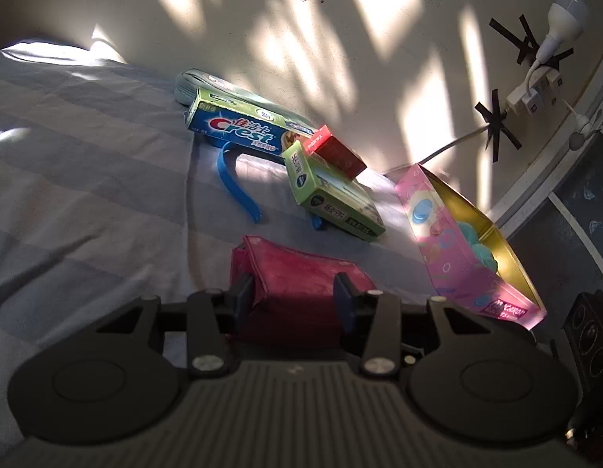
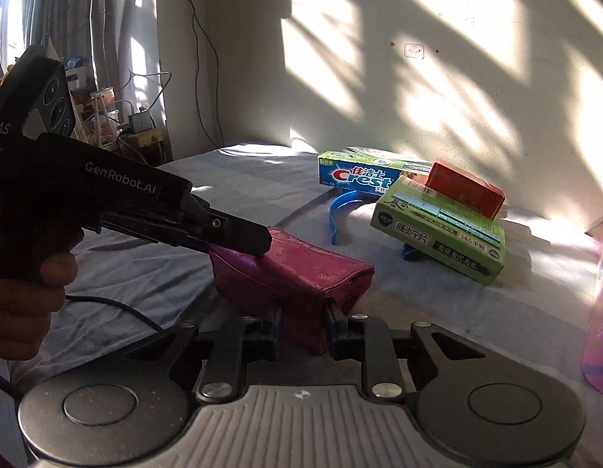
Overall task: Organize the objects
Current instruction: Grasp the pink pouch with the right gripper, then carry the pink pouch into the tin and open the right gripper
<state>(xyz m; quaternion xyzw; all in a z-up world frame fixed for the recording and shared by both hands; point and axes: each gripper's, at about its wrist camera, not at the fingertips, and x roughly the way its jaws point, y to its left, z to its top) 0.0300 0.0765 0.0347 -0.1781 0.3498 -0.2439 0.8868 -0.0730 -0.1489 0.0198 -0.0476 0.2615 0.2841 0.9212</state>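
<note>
A magenta leather pouch (image 1: pixel 301 273) is held between both grippers above the striped bed sheet (image 1: pixel 86 179). My left gripper (image 1: pixel 295 296) is shut on one end of it. My right gripper (image 2: pixel 303 327) is shut on the other end of the pouch (image 2: pixel 297 273); the left gripper's fingers (image 2: pixel 239 236) show there clamping its far end. Behind lie a Crest toothpaste box (image 1: pixel 239 130), a green medicine box (image 1: pixel 332 199) with a small red box (image 1: pixel 338 152) on top, and a blue plastic band (image 1: pixel 239 187).
An open pink tin (image 1: pixel 457 241) with blue round pieces stands at the right. A pale case (image 1: pixel 192 84) lies behind the toothpaste box against the wall. A power strip with bulb (image 1: pixel 543 62) is taped to the wall. Cluttered shelves and curtains (image 2: pixel 106 78) are far left.
</note>
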